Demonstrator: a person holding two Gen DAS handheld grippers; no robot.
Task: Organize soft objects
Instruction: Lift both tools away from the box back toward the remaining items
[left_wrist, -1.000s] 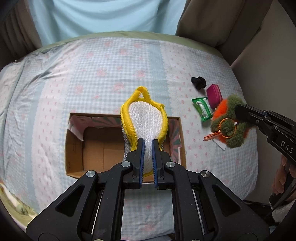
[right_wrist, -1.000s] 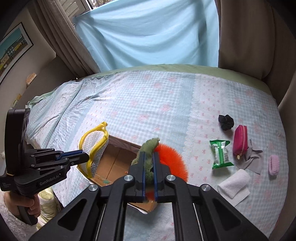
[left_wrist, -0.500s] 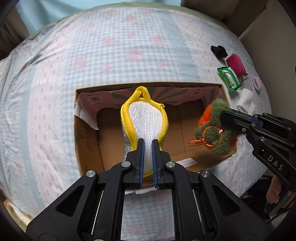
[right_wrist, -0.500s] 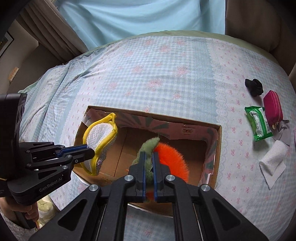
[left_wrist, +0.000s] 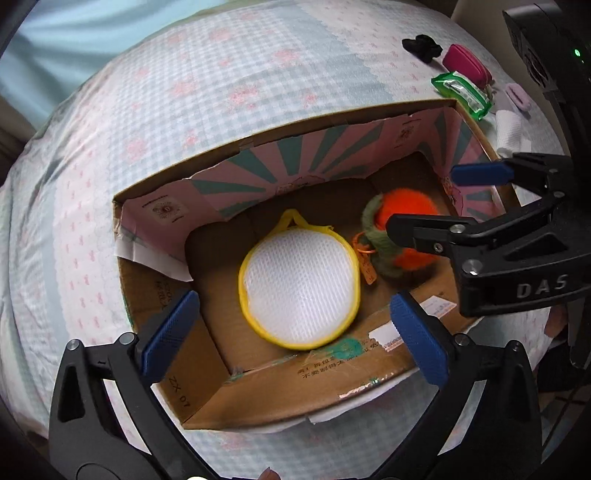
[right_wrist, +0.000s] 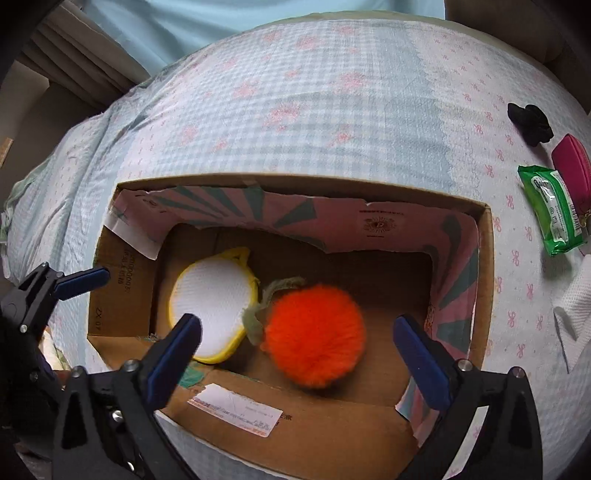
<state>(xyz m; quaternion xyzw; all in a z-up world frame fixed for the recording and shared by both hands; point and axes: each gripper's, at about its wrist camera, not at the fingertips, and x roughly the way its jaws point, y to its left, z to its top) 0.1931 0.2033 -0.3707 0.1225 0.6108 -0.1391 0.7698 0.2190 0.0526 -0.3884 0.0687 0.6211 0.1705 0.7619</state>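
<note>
Cardboard box (left_wrist: 280, 391) on the bed (right_wrist: 332, 110) now holds the mesh pad (left_wrist: 299, 284) and orange pompom (right_wrist: 314, 336). Both the left gripper (left_wrist: 291, 328) and right gripper (right_wrist: 295, 339) have just spread their jaws, empty. Black scrunchie (right_wrist: 530, 122), pink pouch (right_wrist: 572, 162), wipes (right_wrist: 554, 210) and towel (right_wrist: 576, 306) wait far right.

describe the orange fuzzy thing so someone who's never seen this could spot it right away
Find the open cardboard box on the checked bedspread. On its floor lie two things side by side: a white mesh pouch with a yellow rim and the orange pompom. The pompom is the round, bright orange furry ball with a green fuzzy stem, unlike the flat pouch.
</note>
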